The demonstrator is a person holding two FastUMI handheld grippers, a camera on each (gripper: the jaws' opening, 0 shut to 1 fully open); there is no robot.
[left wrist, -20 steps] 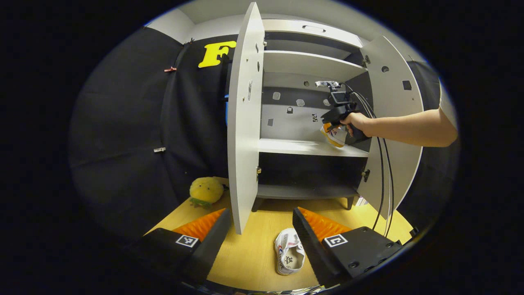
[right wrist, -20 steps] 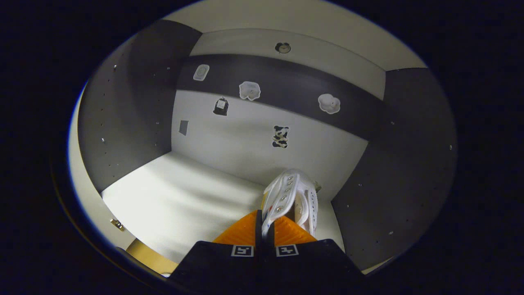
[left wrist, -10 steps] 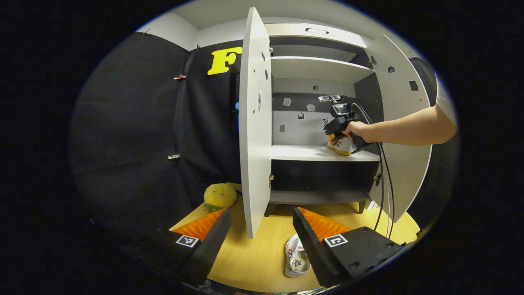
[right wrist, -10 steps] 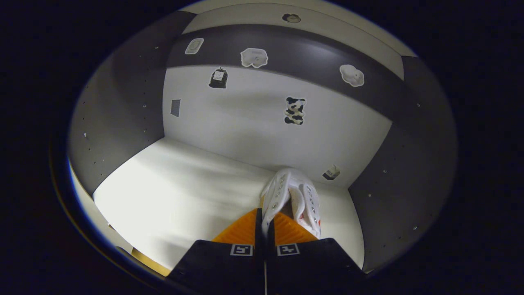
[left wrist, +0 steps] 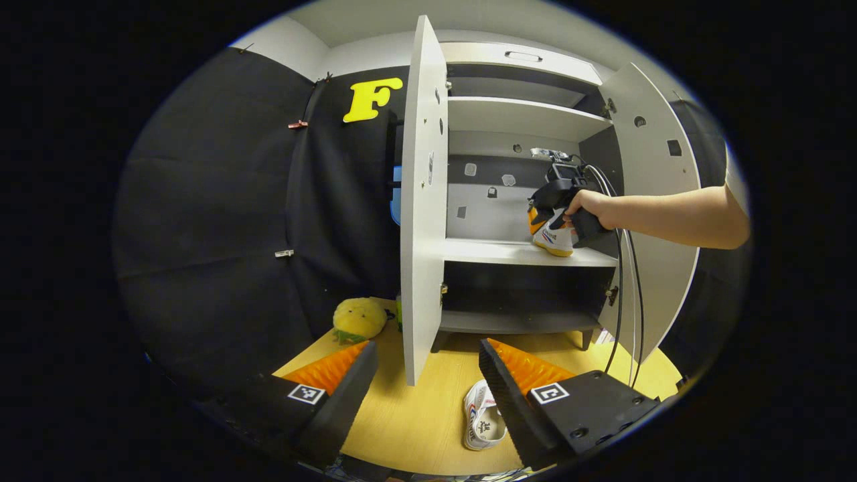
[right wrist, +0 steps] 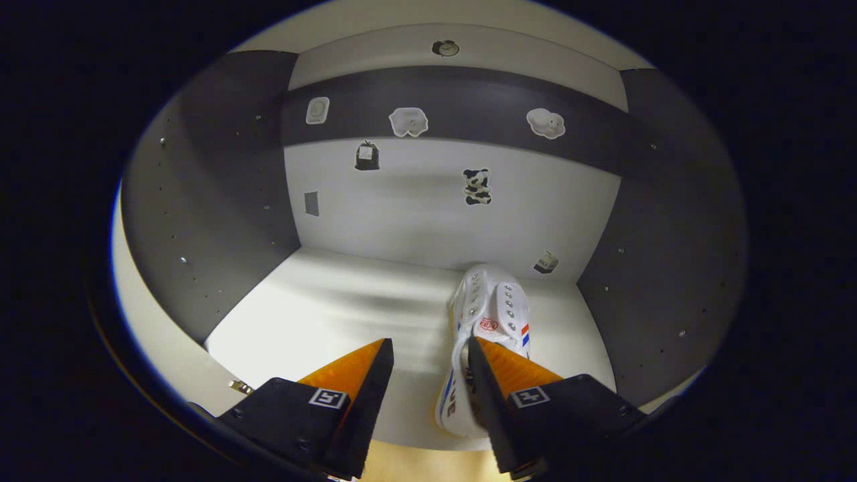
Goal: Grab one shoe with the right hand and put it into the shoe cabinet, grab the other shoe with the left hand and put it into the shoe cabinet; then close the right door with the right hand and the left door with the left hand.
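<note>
While both tools gape, one shoe (right wrist: pixel 492 321) rests on the cabinet shelf (right wrist: pixel 348 314).

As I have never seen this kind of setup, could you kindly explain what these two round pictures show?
A person holds a two-finger tool in each hand, with a camera riding on each. The left gripper view looks past the left gripper, jaws open, at a shoe cabinet with both doors open and a shoe on the floor; the person's hand holds the other tool at the middle shelf. The right gripper view looks from the right gripper, jaws open, at a shoe on the shelf, no longer gripped.
</note>
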